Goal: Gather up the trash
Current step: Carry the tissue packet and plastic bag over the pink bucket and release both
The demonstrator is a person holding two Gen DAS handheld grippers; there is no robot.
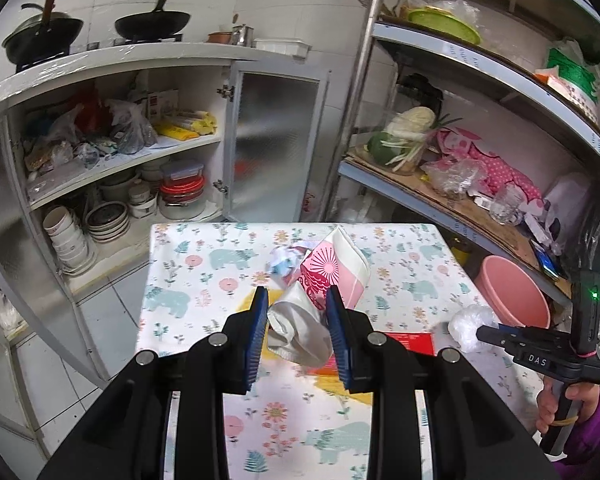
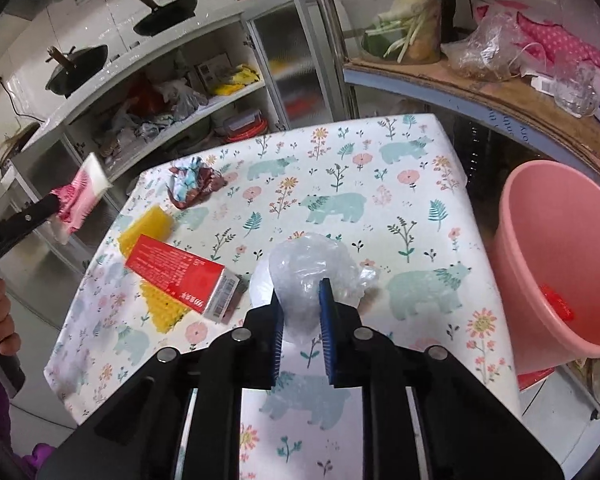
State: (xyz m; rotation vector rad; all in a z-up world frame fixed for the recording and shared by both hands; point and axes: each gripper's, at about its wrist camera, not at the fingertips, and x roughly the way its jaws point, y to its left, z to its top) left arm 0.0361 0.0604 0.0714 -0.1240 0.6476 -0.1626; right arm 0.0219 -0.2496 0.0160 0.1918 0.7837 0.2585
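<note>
Looking along the left claw (image 1: 297, 322), its blue pads pinch a crumpled pink-and-white carton (image 1: 320, 280), which hangs lifted above the counter (image 1: 204, 280). Beyond the carton a small wad of printed paper (image 1: 282, 262) lies on the patterned cloth, untouched. A red box (image 1: 412, 342) peeps out just to the right of the claw. At the far right the right claw (image 1: 484, 332) reaches in, its tip at a ball of clear plastic (image 1: 470, 326). A pink bucket (image 1: 512, 296) stands beside the counter under the shelves; its inside cannot be seen from here.

Turning to the right wrist view, the right claw (image 2: 302, 312) has its pads pressed into the plastic ball (image 2: 312, 276), which is squeezed between them and appears to rest on the cloth, not yet lifted. The bucket (image 2: 540, 248) stands just beside the counter's right edge, and one red scrap (image 2: 556, 306) lies in its bottom. The red box (image 2: 176, 276) lies over a yellow sponge-like mat (image 2: 148, 232) near the left edge, and the paper wad (image 2: 194, 182) sits farther back. The left claw (image 2: 50, 208) holds the carton (image 2: 82, 196) in the air off the counter's left side, well apart from the bucket.

As a judgement, the task is in its early-to-middle part: one piece is binned, two are gripped but not dropped in, and the wad, the box and perhaps the mat remain.
</note>
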